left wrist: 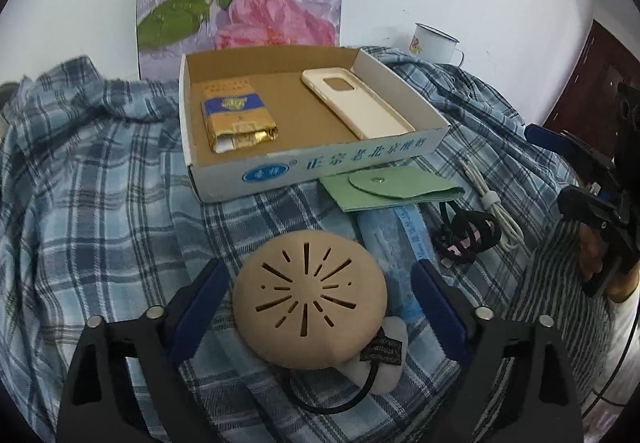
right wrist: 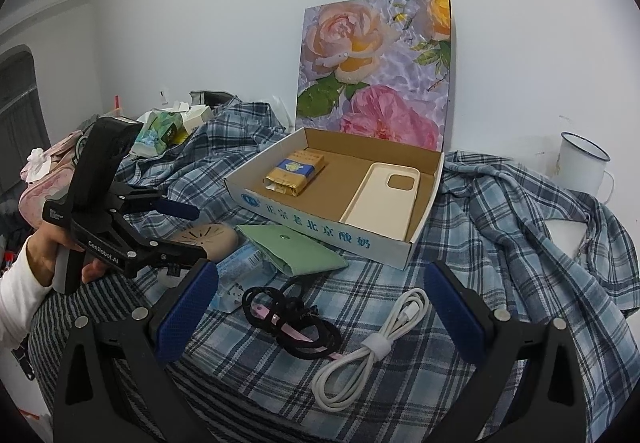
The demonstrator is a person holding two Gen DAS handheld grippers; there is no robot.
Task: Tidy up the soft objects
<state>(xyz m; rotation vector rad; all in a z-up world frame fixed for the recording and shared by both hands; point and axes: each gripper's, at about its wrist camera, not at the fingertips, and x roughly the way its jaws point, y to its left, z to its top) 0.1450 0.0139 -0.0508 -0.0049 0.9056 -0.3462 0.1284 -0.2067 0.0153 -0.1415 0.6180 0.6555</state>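
While the left gripper (left wrist: 320, 307) tilts down with its jaws spread to either side of the tan mushroom plush (left wrist: 310, 307), the pads stand apart from it, on a blue plaid shirt (left wrist: 100, 183) near the open cardboard box (left wrist: 312, 163). Seen from the right wrist, the right gripper (right wrist: 320, 307) hangs with jaws spread and holding nothing over the white cable (right wrist: 372, 347) and black cord (right wrist: 292, 323), while a white-sleeved hand (right wrist: 48, 255) holds the left gripper at far left before a white wall (right wrist: 240, 23).

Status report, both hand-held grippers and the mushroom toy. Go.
Left hand-held gripper open, straddling the tan mushroom plush, pads not touching. Right hand-held gripper open, empty, over the cables. Box path unobstructed.
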